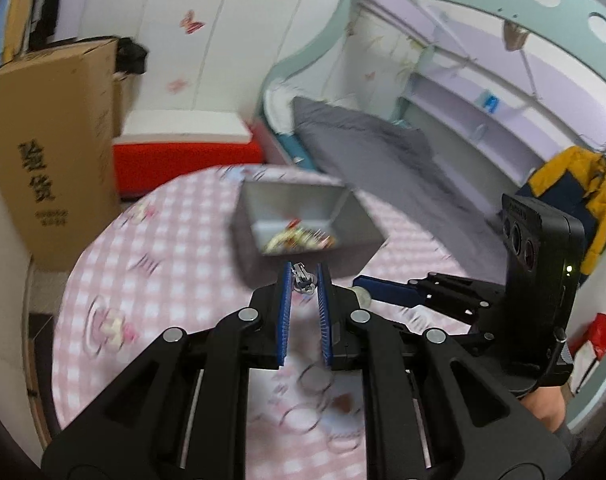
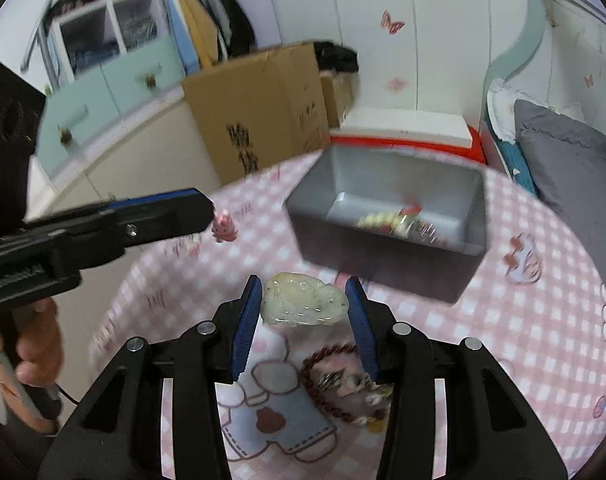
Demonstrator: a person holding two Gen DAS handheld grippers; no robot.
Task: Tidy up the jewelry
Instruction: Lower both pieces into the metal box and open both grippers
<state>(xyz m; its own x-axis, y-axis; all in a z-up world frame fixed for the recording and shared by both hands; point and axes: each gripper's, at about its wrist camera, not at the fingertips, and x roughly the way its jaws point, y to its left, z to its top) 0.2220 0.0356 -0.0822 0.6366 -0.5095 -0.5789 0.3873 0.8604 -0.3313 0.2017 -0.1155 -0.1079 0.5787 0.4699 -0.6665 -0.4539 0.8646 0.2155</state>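
Pale jade pendant (image 2: 303, 300) sits clamped in my right gripper (image 2: 304, 295) before the grey box (image 2: 387, 216), while only my left view shows my left gripper (image 1: 304, 280) pinching a silver trinket (image 1: 303, 278).

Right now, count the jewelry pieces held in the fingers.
2: a small silver piece in the left gripper, a pale jade carving in the right gripper.

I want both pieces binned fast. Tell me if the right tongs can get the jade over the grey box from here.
Probably yes. The right tongs grip the jade above the tablecloth, and the open-topped grey box sits just ahead with nothing between. The left tongs, off to the side, leave the path free.
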